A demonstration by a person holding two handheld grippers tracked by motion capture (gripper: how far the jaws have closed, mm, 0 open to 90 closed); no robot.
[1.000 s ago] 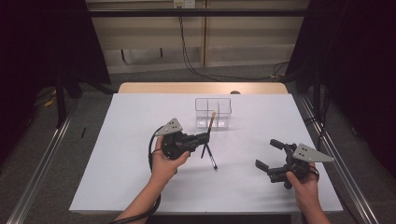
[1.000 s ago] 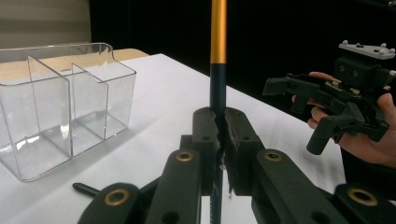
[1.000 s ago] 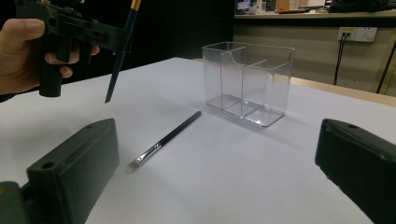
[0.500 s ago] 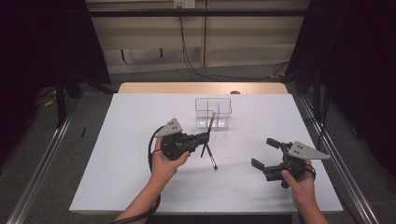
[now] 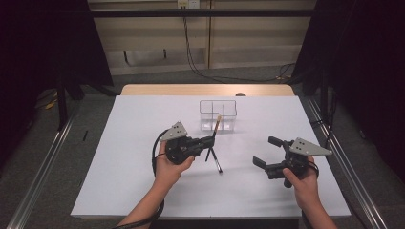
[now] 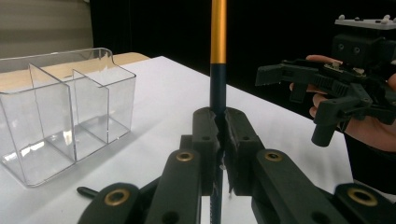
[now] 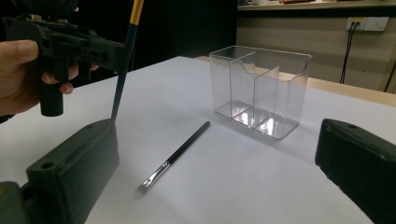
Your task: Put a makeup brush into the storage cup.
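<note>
The left hand-held gripper clamped a brush upright near the box for dropping in, while the right hand-held gripper waited, jaws apart.

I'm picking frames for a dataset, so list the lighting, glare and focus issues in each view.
High view: even light on the white table, dark surrounds, soft overall. Left gripper view: the tool shut on the brush is sharp, with glare on the clear box. Right gripper view: the near black jaws are blurred, the box floor glints, and the lying brush is sharp.
</note>
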